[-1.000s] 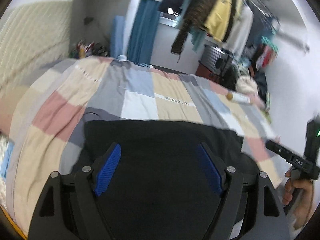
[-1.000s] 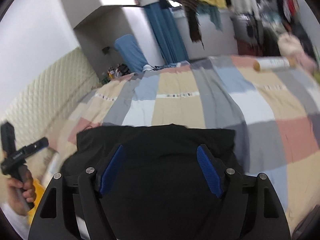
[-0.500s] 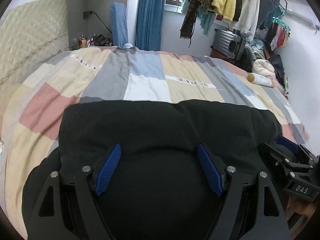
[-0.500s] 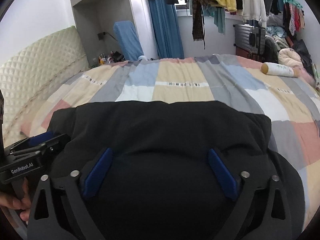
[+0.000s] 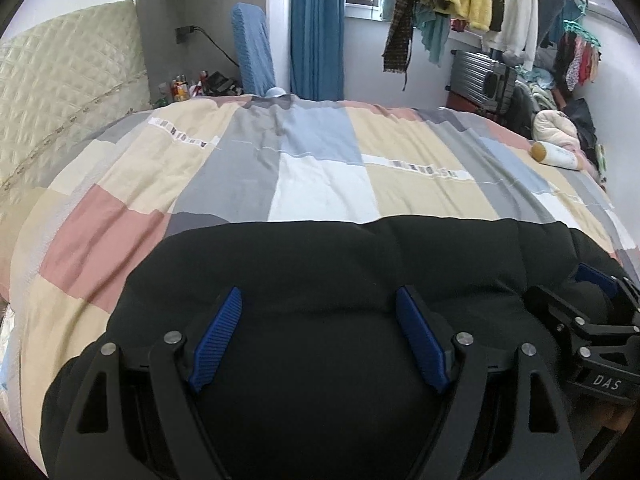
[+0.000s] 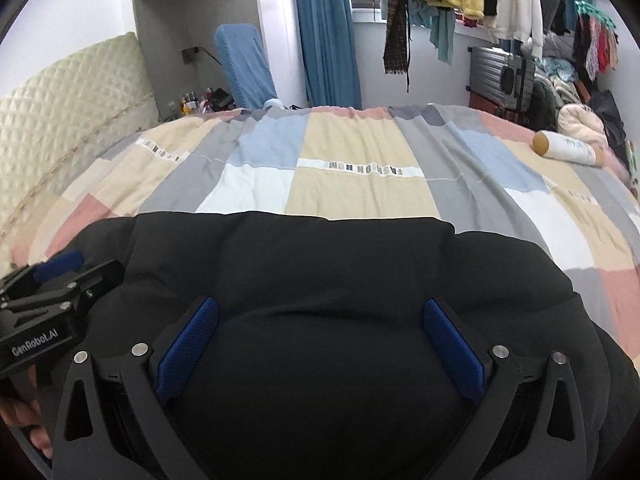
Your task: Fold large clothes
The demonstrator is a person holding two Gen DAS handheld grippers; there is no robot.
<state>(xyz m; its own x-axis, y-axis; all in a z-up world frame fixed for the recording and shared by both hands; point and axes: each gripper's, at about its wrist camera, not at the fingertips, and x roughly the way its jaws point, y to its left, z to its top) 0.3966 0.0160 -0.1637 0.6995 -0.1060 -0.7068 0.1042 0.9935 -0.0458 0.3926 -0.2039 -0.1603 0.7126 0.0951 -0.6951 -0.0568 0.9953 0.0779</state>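
A large black garment (image 5: 320,264) lies spread on the near part of a patchwork bed cover (image 5: 320,168); it also fills the lower half of the right wrist view (image 6: 312,264). My left gripper (image 5: 318,304) is open, its blue pads wide apart just over the black cloth near its front edge. My right gripper (image 6: 320,312) is open too, low over the same cloth. Each gripper shows in the other's view, the right one at the far right (image 5: 592,312) and the left one at the far left (image 6: 52,280). Whether either touches the cloth is unclear.
A quilted cream headboard (image 5: 60,92) stands at the left. A white cylindrical bottle (image 6: 568,150) lies on the bed at the far right. Hanging clothes (image 5: 460,4) and a suitcase (image 5: 480,80) stand beyond the bed. A blue chair (image 6: 244,68) is by the far wall.
Both grippers have come down and close together at the garment's near edge. The black cloth now bulges higher and fills more of both views. Both stay open.
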